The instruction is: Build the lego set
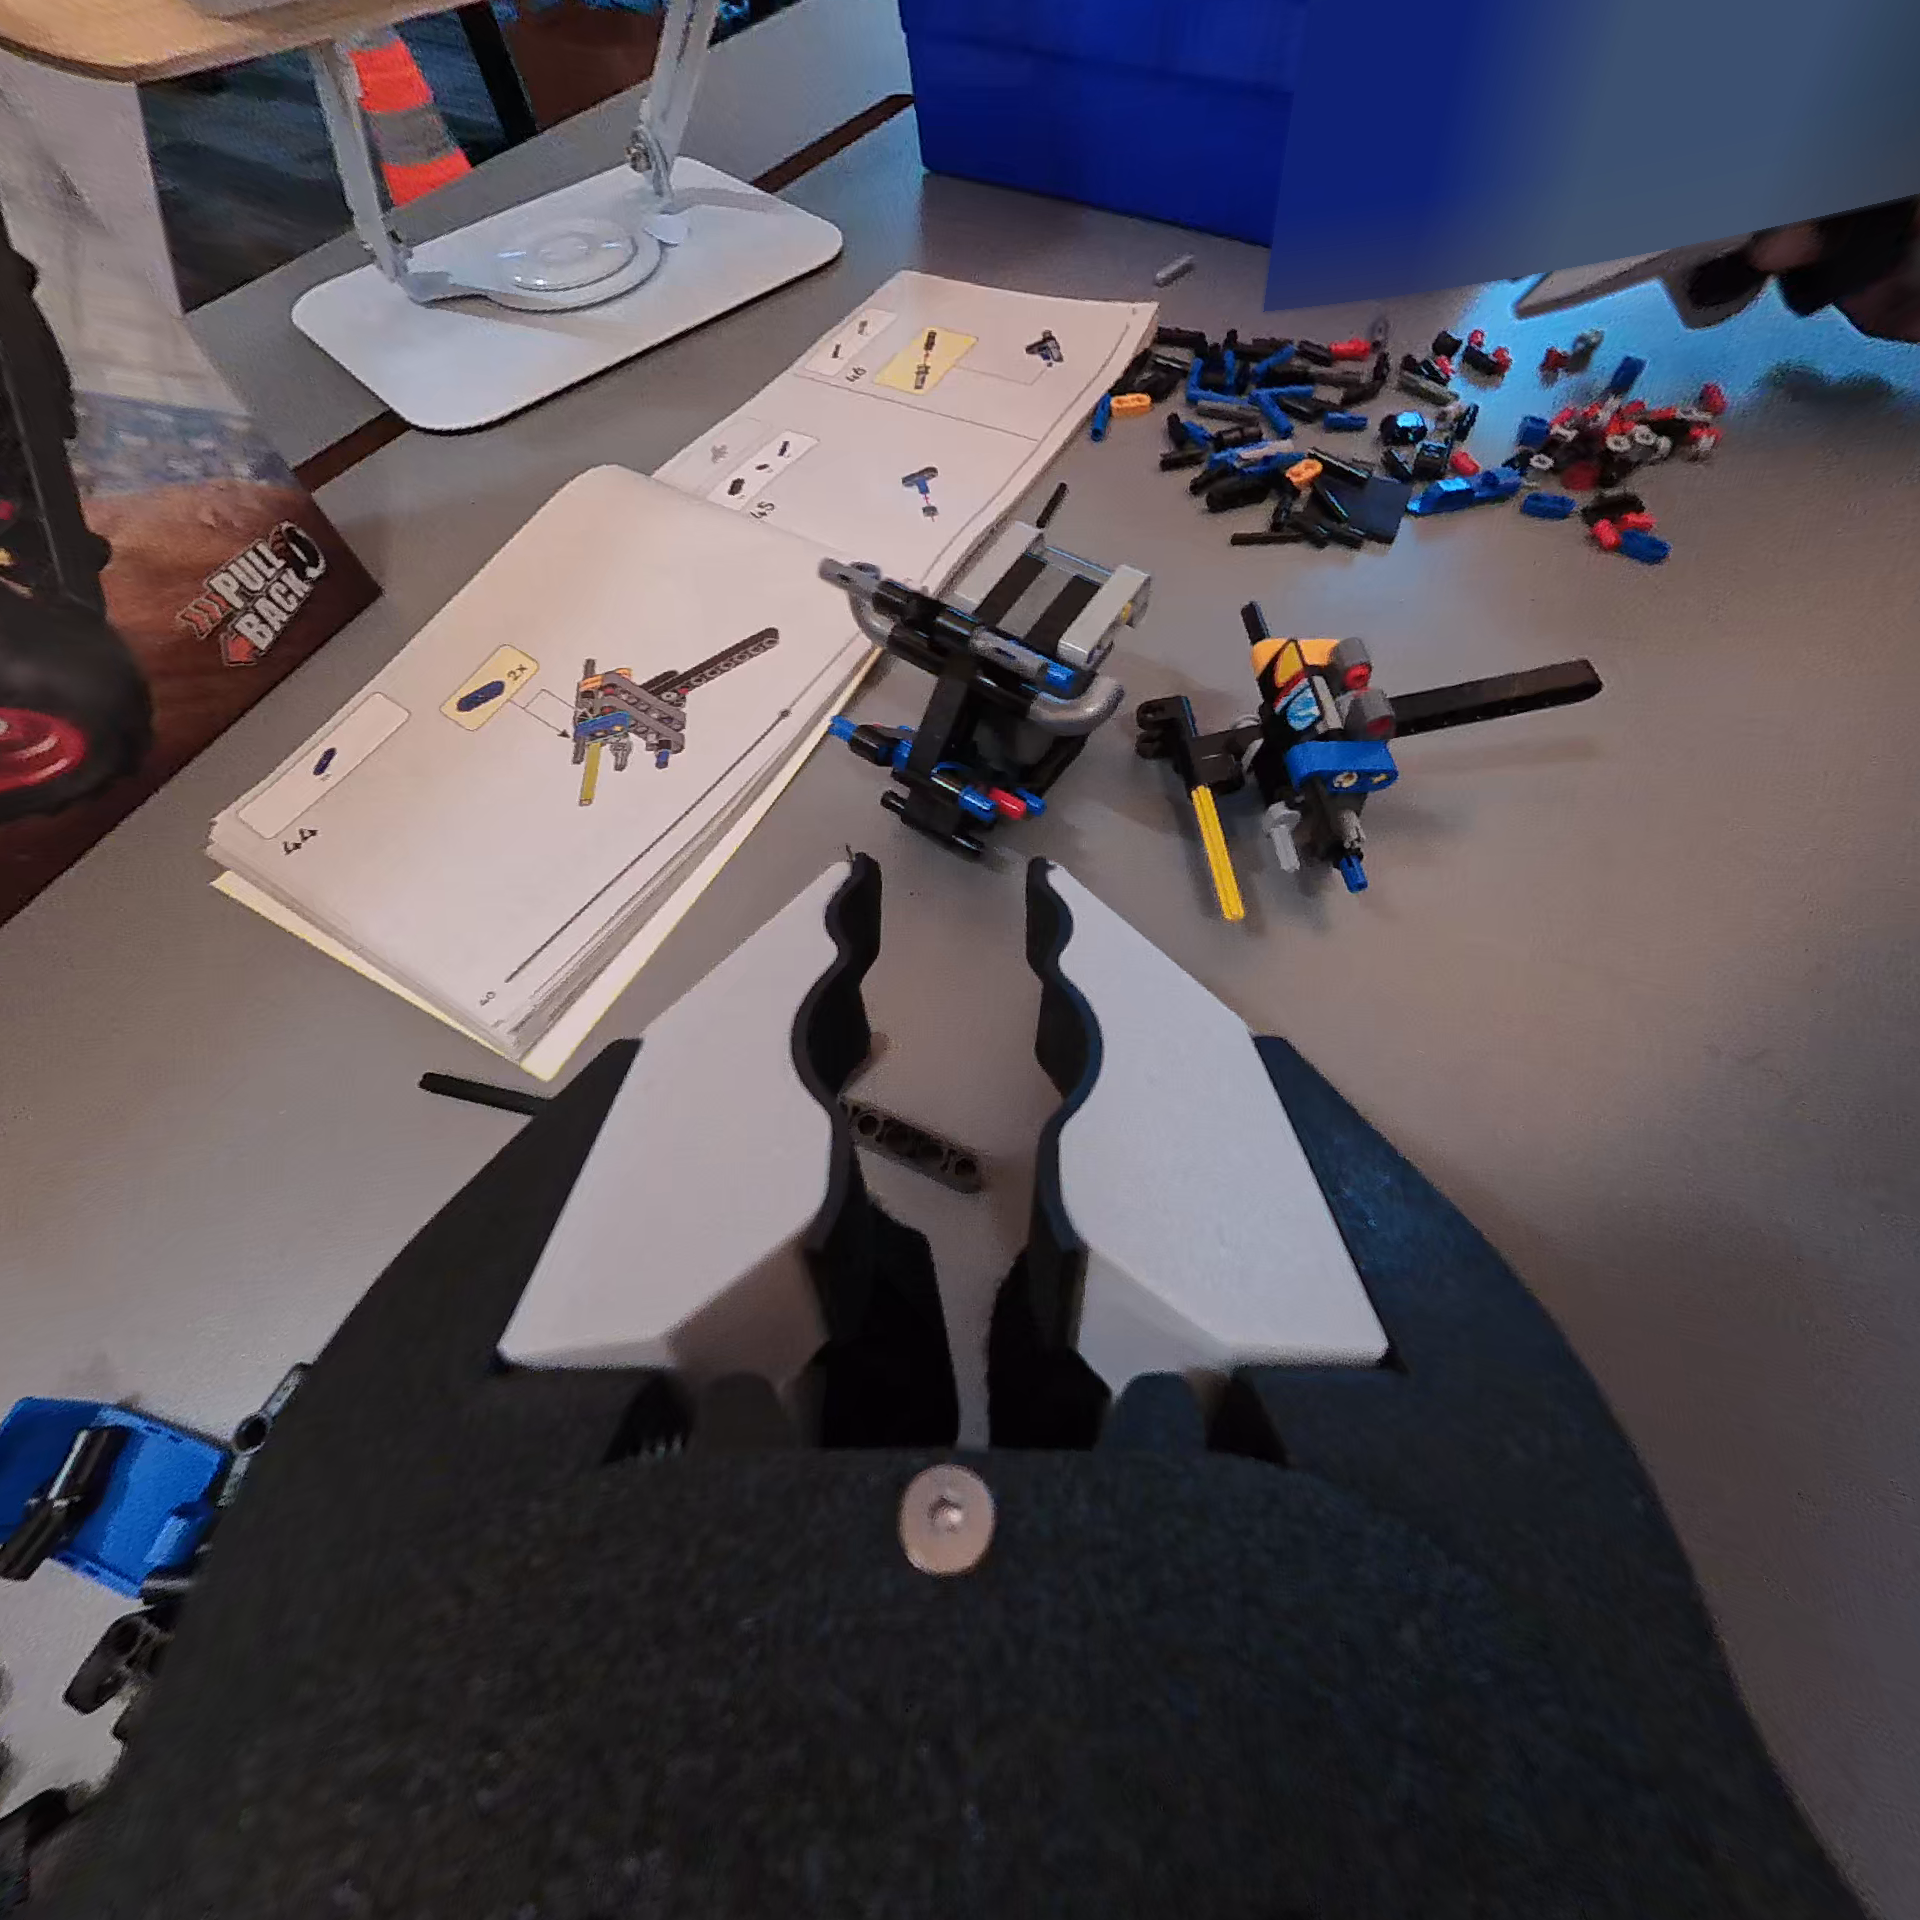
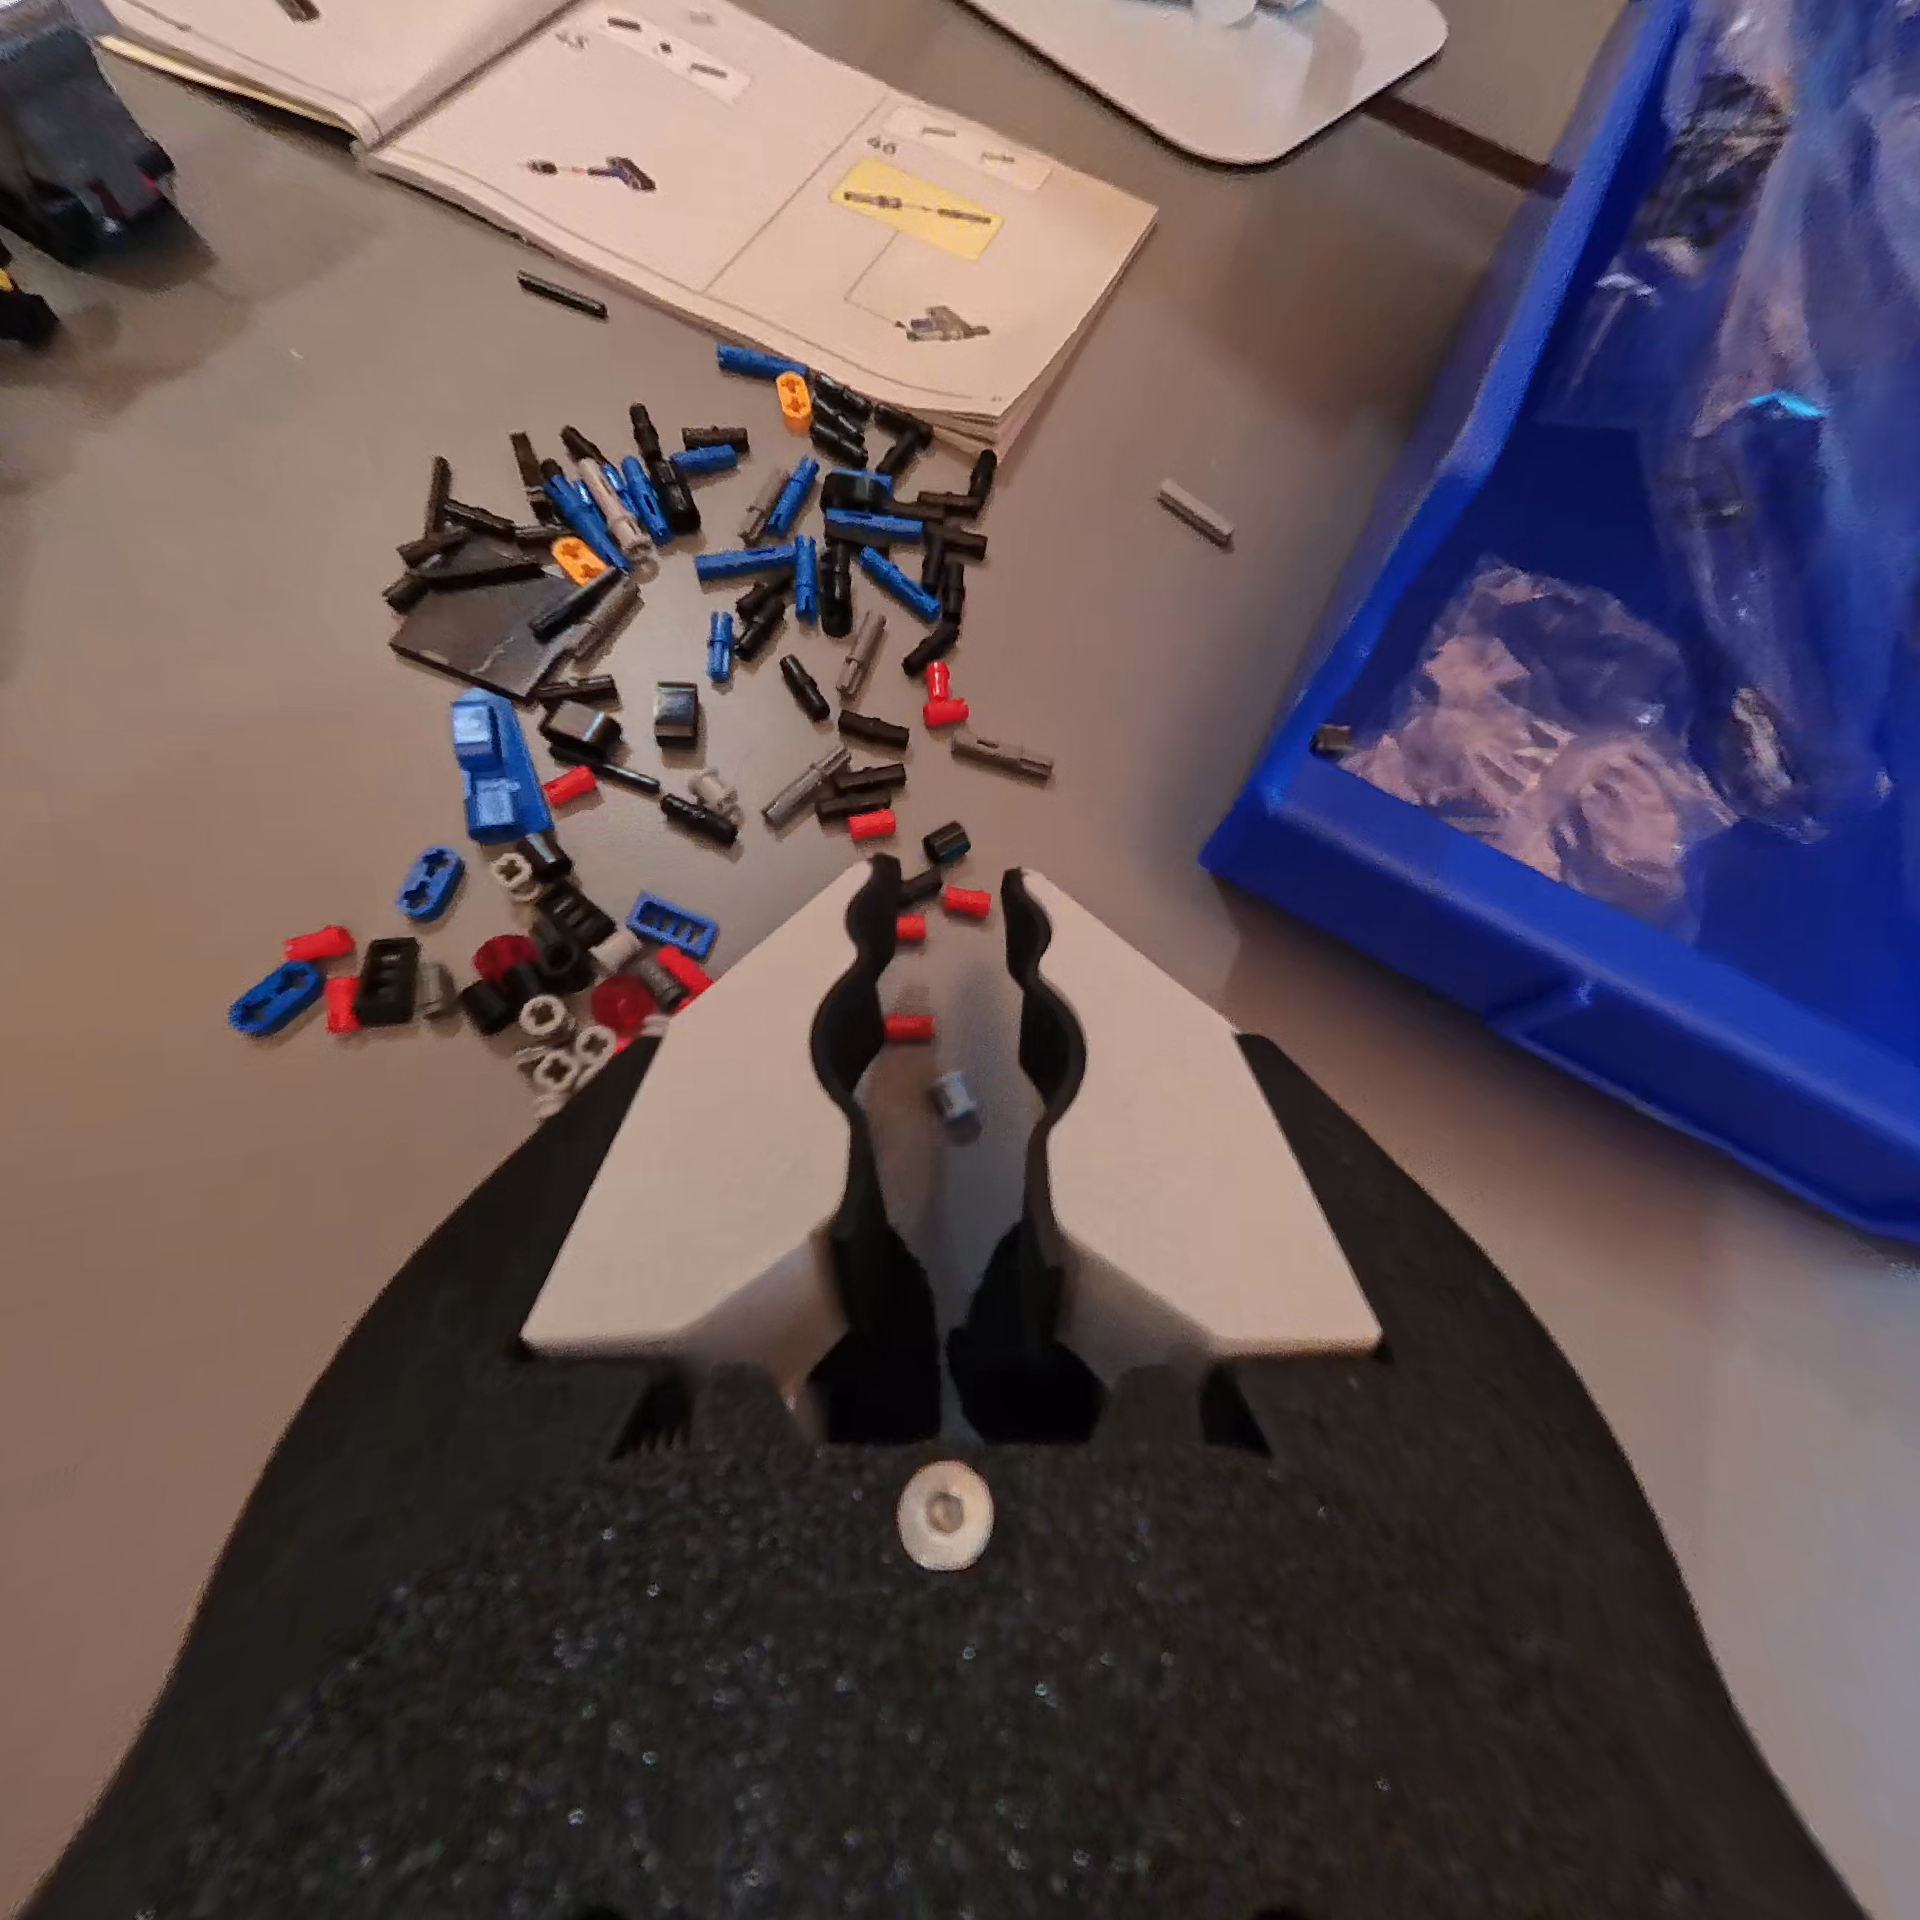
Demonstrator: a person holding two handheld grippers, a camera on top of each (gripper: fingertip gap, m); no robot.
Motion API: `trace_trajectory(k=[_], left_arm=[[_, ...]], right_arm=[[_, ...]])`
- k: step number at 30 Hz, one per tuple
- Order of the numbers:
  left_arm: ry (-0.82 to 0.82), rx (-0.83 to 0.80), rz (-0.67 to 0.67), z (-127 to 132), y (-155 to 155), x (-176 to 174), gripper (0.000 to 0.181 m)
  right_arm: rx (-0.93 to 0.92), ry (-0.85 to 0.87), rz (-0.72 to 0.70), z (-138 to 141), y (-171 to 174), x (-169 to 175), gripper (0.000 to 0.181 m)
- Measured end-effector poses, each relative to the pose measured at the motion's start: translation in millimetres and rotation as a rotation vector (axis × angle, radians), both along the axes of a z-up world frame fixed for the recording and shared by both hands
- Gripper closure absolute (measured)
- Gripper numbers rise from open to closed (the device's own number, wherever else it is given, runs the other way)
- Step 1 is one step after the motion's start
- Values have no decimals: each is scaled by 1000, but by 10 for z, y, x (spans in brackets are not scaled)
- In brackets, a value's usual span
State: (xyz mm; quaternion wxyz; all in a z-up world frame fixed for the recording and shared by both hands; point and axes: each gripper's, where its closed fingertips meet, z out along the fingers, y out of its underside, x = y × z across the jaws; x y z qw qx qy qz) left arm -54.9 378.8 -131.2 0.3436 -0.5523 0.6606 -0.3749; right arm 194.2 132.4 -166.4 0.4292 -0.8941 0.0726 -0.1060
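**Right jaws poised over the loose pins**

The right gripper (image 2: 943, 871) hovered with jaws spread and empty; a small grey connector (image 2: 953, 1101) lay on the surface (image 2: 208, 1195) directly between them, red pins (image 2: 908, 1027) just ahead, the parts pile (image 2: 707, 582) beyond. The left gripper (image 1: 953, 860), also spread and empty, faced the two sub-assemblies (image 1: 987, 686) farther off.
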Motion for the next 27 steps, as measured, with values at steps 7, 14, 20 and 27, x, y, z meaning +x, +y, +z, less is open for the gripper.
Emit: trace_trajectory(k=[7, 14, 20, 27], left_arm=[[22, 32, -19, -69, -61, -3, 155], [17, 26, -17, -48, -45, -5, 155], [20, 27, -14, -53, -34, -6, 155], [21, 38, -21, -58, -67, -3, 155]], right_arm=[[-76, 3, 69, -175, 147, 53, 164], [-64, -6, 73, -191, 157, 69, 168], [-65, 2, 83, -195, 153, 53, 172], [47, -2, 251, 155, 442, -553, 173]])
